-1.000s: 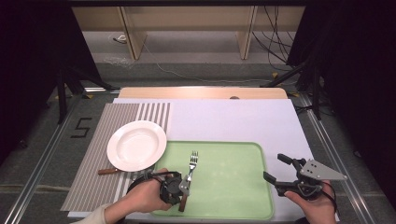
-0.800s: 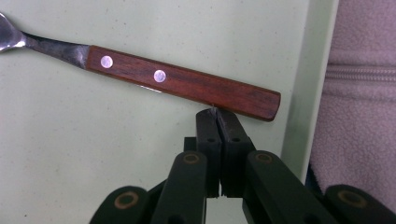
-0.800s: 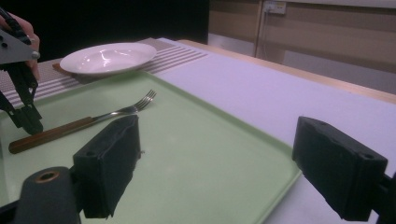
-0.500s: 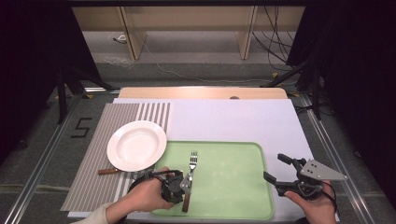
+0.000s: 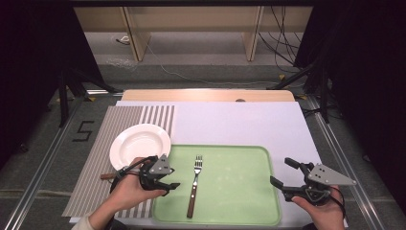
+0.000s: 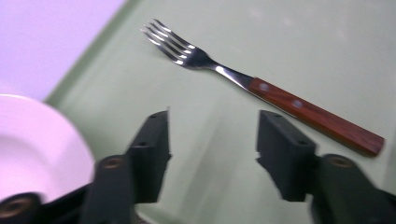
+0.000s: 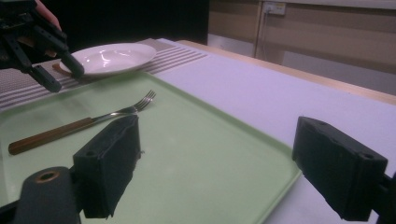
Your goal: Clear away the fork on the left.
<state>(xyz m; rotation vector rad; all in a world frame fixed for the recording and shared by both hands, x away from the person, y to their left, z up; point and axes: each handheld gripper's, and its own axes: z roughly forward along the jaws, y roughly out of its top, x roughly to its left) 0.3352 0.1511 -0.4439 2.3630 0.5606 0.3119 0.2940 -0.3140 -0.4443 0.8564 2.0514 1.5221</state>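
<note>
A round white ceramic plate [image 5: 140, 144] is resting on a grey-and-white striped placemat [image 5: 98, 163], with its near right edge lying just beside the tray's far left corner. A brown-handled utensil [image 5: 107, 176] is protruding from under the plate's near edge. A pale lilac sheet [image 5: 239, 123] is covering the wooden tabletop [image 5: 206, 95]. Cables [image 5: 191, 79] are trailing across the floor beyond.

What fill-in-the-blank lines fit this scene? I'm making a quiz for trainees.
1. The fork lies on the green ____.
2. The fork's handle is made of ____.
3. The white ____ sits on the striped mat.
4. The left gripper holds ____; its jaws have just been opening.

Missing: tray; wood; plate; nothing
</note>
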